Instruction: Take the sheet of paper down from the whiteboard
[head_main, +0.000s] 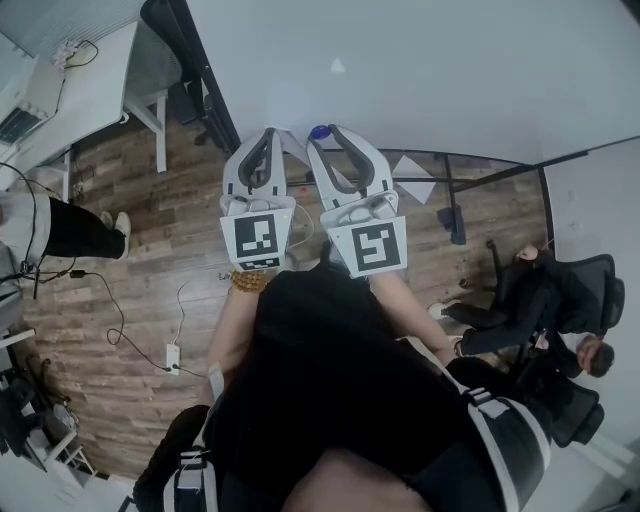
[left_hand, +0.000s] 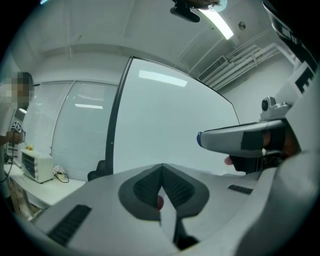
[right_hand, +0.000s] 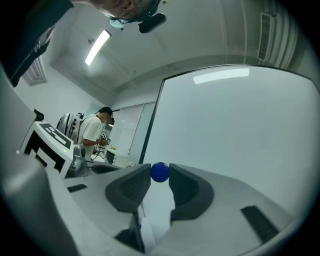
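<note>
The whiteboard (head_main: 420, 70) fills the far side of the head view. Both grippers point at it side by side. My left gripper (head_main: 268, 133) is shut, and a thin white sheet of paper (left_hand: 168, 216) runs between its jaws, with a small red spot (left_hand: 160, 202) beside it. My right gripper (head_main: 326, 131) is shut on a round blue magnet (right_hand: 160, 172) at its tips; the magnet (head_main: 319, 131) sits against the board. More of the paper (right_hand: 152, 220) shows below the right jaws. The right gripper (left_hand: 200, 139) also appears in the left gripper view.
The whiteboard's dark stand (head_main: 452, 195) stands at the right, with a white sheet (head_main: 415, 187) by it. A seated person in an office chair (head_main: 560, 310) is at far right. A white desk (head_main: 90, 80), a standing person (head_main: 65, 228) and a floor power strip (head_main: 172, 356) are at the left.
</note>
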